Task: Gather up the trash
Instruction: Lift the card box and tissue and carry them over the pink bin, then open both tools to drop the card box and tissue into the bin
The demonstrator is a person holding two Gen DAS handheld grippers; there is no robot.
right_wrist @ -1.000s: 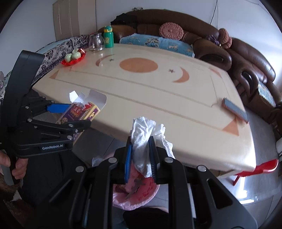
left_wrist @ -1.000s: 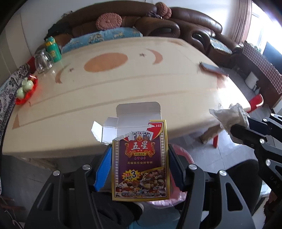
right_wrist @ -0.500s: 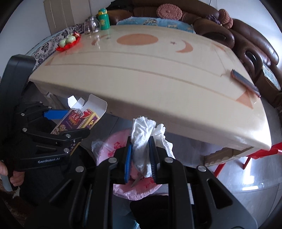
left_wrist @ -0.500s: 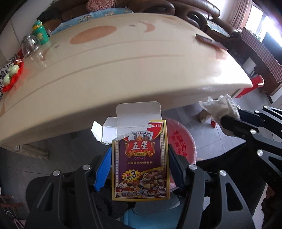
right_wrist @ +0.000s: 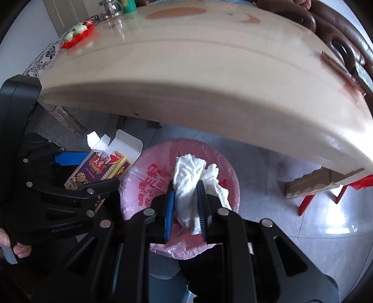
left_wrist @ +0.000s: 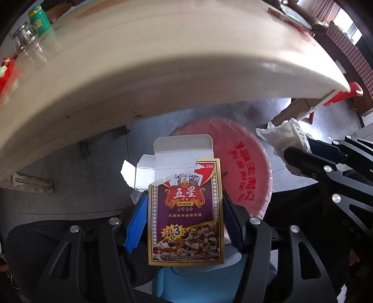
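Note:
My left gripper (left_wrist: 185,209) is shut on an opened playing-card box (left_wrist: 186,216), purple and gold with its white flap up. It also shows in the right wrist view (right_wrist: 100,170), held by the left gripper (right_wrist: 77,170). My right gripper (right_wrist: 185,205) is shut on a crumpled white tissue (right_wrist: 193,177) directly above a bin lined with a pink bag (right_wrist: 144,186). In the left wrist view the pink-lined bin (left_wrist: 244,167) lies just beyond the box, and the tissue (left_wrist: 282,137) in the right gripper (left_wrist: 303,153) is at its right rim.
The beige table's edge (left_wrist: 163,77) hangs above and behind the bin. On it are a red dish (right_wrist: 79,35), a glass jar (left_wrist: 23,39) and a green bottle (left_wrist: 39,18). A red stool (right_wrist: 326,193) stands on the grey floor to the right.
Both grippers have dropped from table height to below the table edge. The pink-lined bin has come into full view beneath the tissue and next to the card box.

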